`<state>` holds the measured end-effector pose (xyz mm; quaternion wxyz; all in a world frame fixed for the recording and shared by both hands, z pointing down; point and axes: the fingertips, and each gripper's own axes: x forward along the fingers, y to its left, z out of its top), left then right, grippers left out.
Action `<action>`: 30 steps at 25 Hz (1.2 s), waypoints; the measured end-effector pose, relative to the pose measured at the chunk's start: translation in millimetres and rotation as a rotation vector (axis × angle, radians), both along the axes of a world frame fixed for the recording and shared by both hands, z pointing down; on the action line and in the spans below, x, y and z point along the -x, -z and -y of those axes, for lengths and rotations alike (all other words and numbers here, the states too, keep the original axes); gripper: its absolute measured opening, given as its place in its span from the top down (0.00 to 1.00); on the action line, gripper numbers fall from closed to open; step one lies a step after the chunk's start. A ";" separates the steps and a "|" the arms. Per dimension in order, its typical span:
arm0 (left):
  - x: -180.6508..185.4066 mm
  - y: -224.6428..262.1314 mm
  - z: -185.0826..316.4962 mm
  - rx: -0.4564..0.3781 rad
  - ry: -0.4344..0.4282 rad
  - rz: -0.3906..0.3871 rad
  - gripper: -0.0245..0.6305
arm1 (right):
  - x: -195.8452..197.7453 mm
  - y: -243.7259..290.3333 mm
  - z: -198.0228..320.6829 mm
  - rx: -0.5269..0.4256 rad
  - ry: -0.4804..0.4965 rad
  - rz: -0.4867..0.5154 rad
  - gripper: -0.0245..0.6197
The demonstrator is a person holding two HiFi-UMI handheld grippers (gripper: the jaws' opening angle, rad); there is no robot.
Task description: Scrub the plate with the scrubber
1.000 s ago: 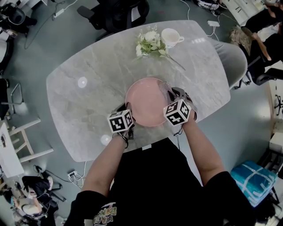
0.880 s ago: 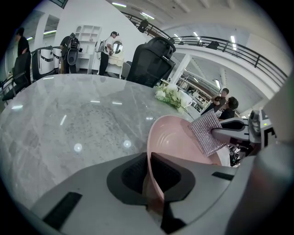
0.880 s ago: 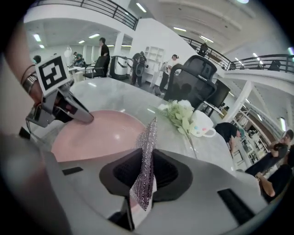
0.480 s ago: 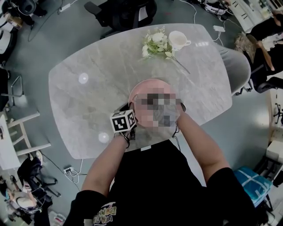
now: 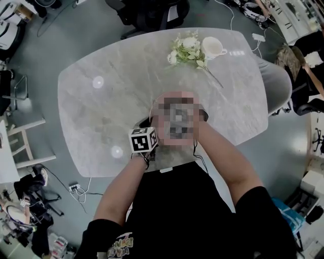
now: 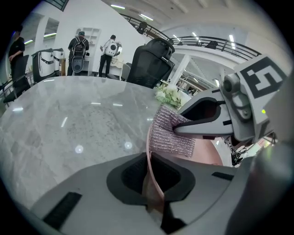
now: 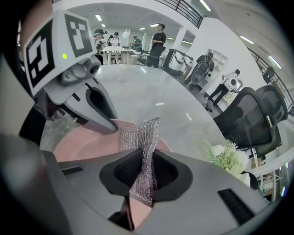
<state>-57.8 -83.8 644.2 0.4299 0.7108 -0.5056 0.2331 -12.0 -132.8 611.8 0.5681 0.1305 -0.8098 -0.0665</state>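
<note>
My left gripper [image 6: 149, 173] is shut on the near rim of the pink plate [image 6: 209, 155]; its marker cube [image 5: 143, 140] shows at the table's front edge in the head view. A silver mesh scrubber [image 7: 138, 135] is pinched in my right gripper [image 7: 143, 172], which is shut on it. In the left gripper view the scrubber [image 6: 172, 135] lies against the plate's face, under the right gripper's fingers [image 6: 206, 126]. In the right gripper view the plate [image 7: 82, 143] sits below, and the left gripper's body [image 7: 78, 94] is at the upper left. In the head view a mosaic patch hides the plate and right gripper.
The grey marble table [image 5: 101, 111] carries a bunch of white flowers [image 5: 187, 50] and a white cup [image 5: 212, 46] at its far side. A black office chair [image 5: 152, 12] stands beyond the table. Several people stand in the background of both gripper views.
The right gripper has moved left from the plate's right rim to over the plate's face. The left gripper has stayed on the near rim.
</note>
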 end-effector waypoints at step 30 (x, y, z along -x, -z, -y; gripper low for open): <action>3.7 1.2 -4.1 -0.006 0.078 -0.011 0.90 | -139.9 9.0 34.1 -0.146 -0.466 -0.057 0.84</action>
